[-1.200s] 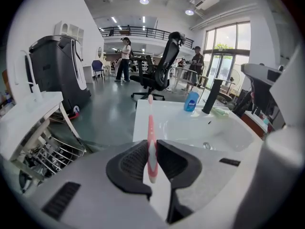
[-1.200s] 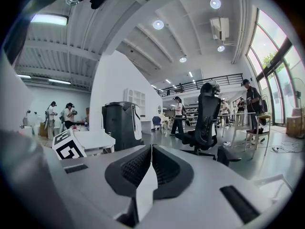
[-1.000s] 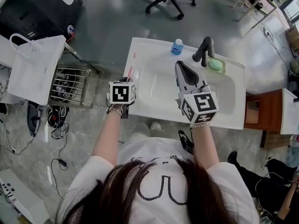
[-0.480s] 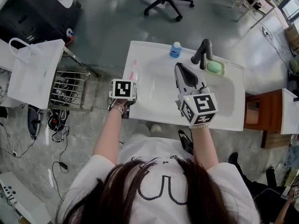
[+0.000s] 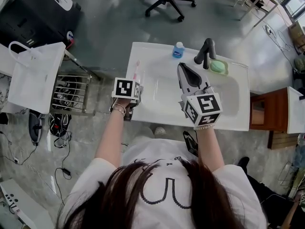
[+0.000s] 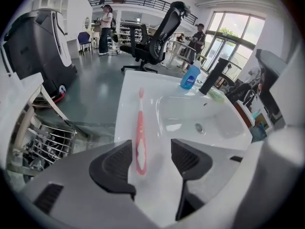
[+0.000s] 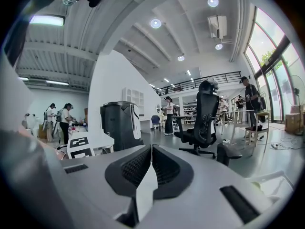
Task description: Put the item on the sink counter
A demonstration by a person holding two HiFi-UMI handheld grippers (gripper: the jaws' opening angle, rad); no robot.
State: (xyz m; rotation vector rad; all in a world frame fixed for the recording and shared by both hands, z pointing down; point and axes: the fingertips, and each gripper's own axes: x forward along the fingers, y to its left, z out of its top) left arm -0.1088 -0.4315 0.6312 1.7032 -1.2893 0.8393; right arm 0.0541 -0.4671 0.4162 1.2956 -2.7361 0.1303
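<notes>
The left hand-held gripper (image 6: 151, 151) is tilting steeply down over the left edge of the white tabletop (image 5: 162, 116) that surrounds the sink basin (image 5: 164, 87). Its jaws have just been opening and are now standing apart, released. The pink toothbrush (image 6: 140, 137) is lying flat on the tabletop's left rim between the two dark pads (image 6: 114, 168), and neither pad is pressing on it. In the left gripper view, the near end of its handle is sitting closer to the left pad, while the brush end is pointing away toward the far edge of the tabletop. From the head view, the toothbrush is stretching out just beyond the marker cube of this hand-held gripper, alongside the basin.

The right hand-held gripper (image 7: 150, 149) is hanging over the basin, pointing nearly level, with its jaws clenched together on nothing.

At the back of the tabletop, a blue bottle (image 5: 178, 49) is standing beside the black faucet (image 5: 205, 52), and a green soap (image 5: 218, 67) is lying just to the right of the faucet.
</notes>
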